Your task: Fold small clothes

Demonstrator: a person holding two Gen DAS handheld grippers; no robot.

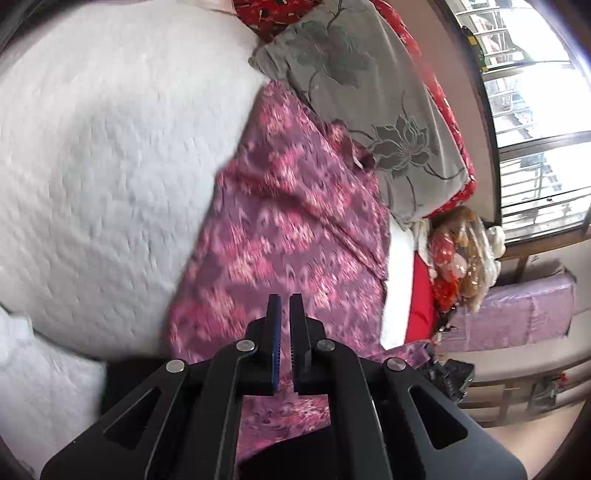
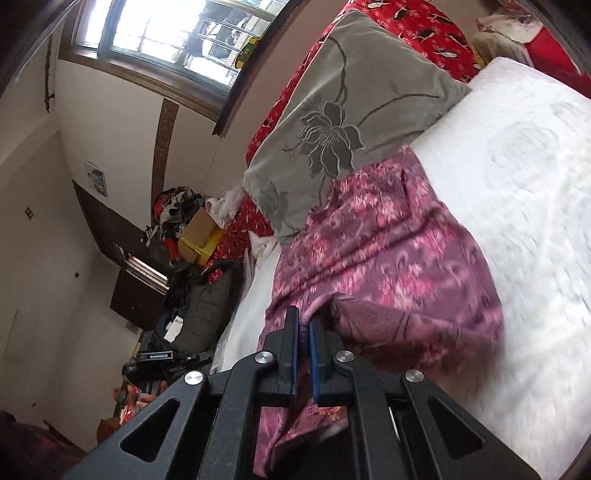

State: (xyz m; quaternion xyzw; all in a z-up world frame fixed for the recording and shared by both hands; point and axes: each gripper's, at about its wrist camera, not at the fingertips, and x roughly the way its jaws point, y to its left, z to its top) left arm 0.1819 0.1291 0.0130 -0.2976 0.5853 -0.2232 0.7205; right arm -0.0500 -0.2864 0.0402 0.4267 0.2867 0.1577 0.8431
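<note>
Purple cloth with a pink flower print (image 1: 288, 229) is lying across a white quilted bed cover (image 1: 103, 155) in the left wrist view, its far end reaching a grey cushion with dark flowers (image 1: 369, 92). The left gripper (image 1: 285, 306) is hanging above the near part of this cloth with its jaws drawn nearly together, only a thin slit between the blue ribbed pads. Whether any fabric is caught in that slit cannot be told, as the cloth here is blurred. Beyond the cushion a red patterned fabric (image 1: 454, 110) is showing, and a barred window (image 1: 535, 110) is letting in light at the right.

Turning to the right wrist view, the same purple cloth (image 2: 376, 251) is spreading from the grey cushion (image 2: 351, 110) down toward the camera, over the white bed cover (image 2: 517, 192). The right gripper (image 2: 303, 325) is pinching a raised edge of the cloth, its pads closed narrowly on the hem, and a fold is lifting up beside its tips. A cardboard box (image 2: 199, 229) is sitting among clutter by the wall at the left, under the window (image 2: 177, 33).
</note>
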